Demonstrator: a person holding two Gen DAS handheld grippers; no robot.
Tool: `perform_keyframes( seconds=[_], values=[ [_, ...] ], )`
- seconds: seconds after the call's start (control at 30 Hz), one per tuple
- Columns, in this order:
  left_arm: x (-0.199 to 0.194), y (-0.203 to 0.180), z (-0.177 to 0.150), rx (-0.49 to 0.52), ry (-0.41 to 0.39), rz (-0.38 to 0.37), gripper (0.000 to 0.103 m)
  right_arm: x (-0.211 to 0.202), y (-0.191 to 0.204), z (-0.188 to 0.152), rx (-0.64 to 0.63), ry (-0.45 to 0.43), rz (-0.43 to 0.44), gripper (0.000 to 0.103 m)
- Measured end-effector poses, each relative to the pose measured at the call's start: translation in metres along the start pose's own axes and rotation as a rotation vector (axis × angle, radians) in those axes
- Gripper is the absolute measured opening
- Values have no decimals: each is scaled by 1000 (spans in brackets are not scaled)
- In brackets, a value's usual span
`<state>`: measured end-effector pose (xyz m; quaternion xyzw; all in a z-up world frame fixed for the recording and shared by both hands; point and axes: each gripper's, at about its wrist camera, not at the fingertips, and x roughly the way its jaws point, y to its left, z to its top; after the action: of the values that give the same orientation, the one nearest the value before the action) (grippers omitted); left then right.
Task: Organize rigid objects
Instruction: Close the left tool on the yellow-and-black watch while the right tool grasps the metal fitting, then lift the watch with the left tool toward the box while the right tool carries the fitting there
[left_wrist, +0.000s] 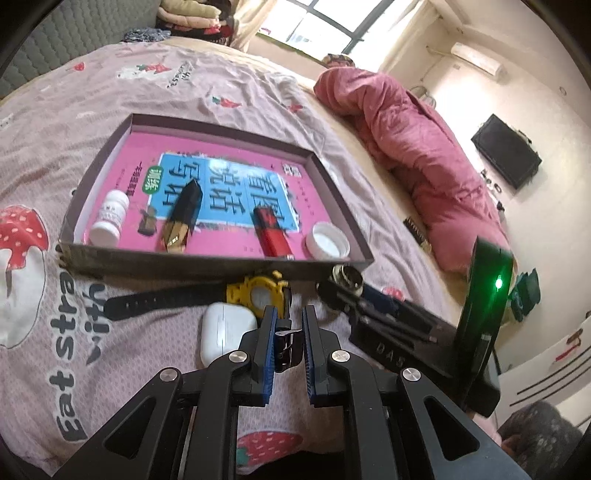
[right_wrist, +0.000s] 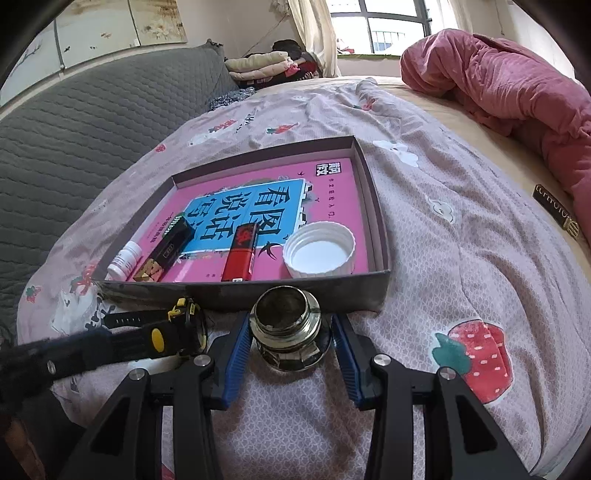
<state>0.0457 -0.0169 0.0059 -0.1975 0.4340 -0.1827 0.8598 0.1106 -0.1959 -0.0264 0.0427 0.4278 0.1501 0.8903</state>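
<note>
Left wrist view: the left tongs are clamped on the black strap and buckle of a yellow watch, whose face lies just beyond the fingertips, near the front wall of the tray. The watch's other strap runs off to the left across the bedsheet. A white earbud case lies just left of the tongs on the bed. Inside the shallow tray, along its near side, lie from left to right a white pill bottle on its side, a black and gold box, a red lighter and a white cap with its hollow upward. To the right, the right tongs reach in at a small glass jar just outside the tray's near right corner. A rolled pink quilt lies far right.

Right wrist view: the right tongs stand around the open glass jar, which sits upright on the bed against the tray's front wall. The blue pads flank the jar, the left one touching or almost so; whether they press on it I cannot tell. The watch and the left tool lie to the left.
</note>
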Motion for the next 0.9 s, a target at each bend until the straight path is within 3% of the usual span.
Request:
perform_keyframes(
  seconds=[0.47, 0.9],
  values=[
    [-5, 9, 26, -89, -73, -18, 13, -5, 3, 1, -3, -25, 23, 44],
    [-15, 6, 45, -100, -128, -12, 13, -12, 4, 5, -5, -61, 46, 42]
  ],
)
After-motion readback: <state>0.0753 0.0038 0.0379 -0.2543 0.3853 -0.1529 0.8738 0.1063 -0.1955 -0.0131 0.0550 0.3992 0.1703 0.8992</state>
